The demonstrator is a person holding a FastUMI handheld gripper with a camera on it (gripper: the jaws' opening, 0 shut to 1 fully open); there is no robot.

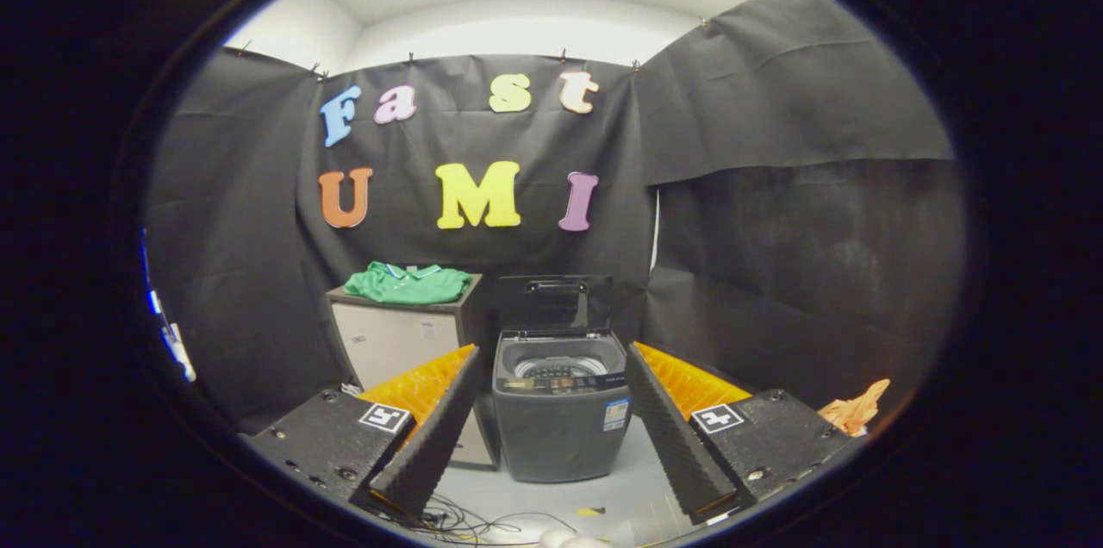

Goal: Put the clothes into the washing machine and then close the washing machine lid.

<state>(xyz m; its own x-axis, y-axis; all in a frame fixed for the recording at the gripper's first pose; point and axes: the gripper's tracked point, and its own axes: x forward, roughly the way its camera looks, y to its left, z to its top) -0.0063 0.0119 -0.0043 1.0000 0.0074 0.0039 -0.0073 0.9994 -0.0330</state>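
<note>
the tongs [551, 436] stand wide apart at the bottom centre of the frame, released, with nothing gripped and nothing touching either finger. the left finger [431, 436] and the right finger [676, 436] slant outward from each other, and the open gap between them frames the washing machine.

the washing machine [560, 410] sits on the floor [603, 488] at lower centre, just ahead of the tongs and between the two fingers, clear of both. its lid [554, 302] is raised upright at the back of the tub, against the black cloth wall. the tub opening [558, 363] faces up; whether anything lies inside cannot be told.

the green shirt [407, 283] lies folded on top of a cabinet-style desk [392, 337], at centre left of the frame. the desk stands immediately beside the washing machine, beyond the left finger. the shirt is well apart from the tongs, higher in the frame than the tub opening.

an orange cloth [853, 410] lies at the lower right, outside the right finger. loose cables [465, 520] lie on the floor at bottom centre, below the left finger.
</note>
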